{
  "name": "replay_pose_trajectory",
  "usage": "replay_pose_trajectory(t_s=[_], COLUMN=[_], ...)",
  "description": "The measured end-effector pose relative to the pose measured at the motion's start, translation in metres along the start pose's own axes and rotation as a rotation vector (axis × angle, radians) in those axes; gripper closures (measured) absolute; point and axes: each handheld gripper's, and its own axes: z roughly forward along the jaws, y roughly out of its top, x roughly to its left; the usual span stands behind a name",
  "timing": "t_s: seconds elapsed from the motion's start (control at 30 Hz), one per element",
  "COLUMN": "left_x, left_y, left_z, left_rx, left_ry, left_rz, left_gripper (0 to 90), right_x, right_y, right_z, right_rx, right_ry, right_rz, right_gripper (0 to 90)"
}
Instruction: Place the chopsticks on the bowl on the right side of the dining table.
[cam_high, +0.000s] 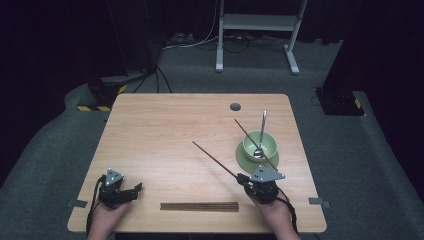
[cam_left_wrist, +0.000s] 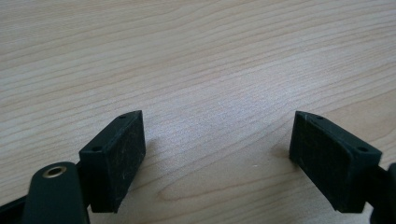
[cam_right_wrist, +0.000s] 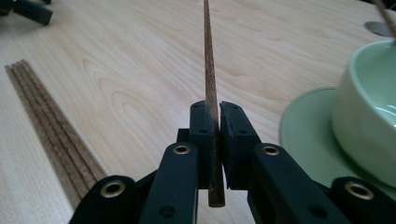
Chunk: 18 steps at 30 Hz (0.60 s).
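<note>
Right tongs (cam_right_wrist: 215, 116) were clamped on a chopstick (cam_right_wrist: 208, 60), its butt end poking out below; high up, left tongs (cam_high: 131, 192) sat released over bare bench (cam_high: 165, 130).

i see a dark brown chopstick (cam_right_wrist: 208, 70), a pale green bowl (cam_high: 260, 144) on a matching saucer (cam_high: 244, 159), and a light wood-grain bench (cam_high: 165, 135).

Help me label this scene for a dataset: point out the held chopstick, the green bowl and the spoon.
Held chopstick (cam_right_wrist: 208, 70), right gripper view, mid shaft above the jaws.
Green bowl (cam_high: 270, 143), high view, right-hand rim.
Spoon (cam_high: 263, 122), high view, handle above the bowl.
</note>
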Motion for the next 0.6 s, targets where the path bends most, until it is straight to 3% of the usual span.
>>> replay_pose_trajectory(t_s=[0.6], left_x=[0.0], left_y=[0.0], left_z=[0.0], left_rx=[0.0], left_ry=[0.0], left_rz=[0.0], left_gripper=[18.5], right_x=[-0.036], right_y=[-0.002], right_z=[-0.028], right_rx=[-0.052], right_ry=[-0.142], right_rz=[0.096], right_gripper=[84.3])
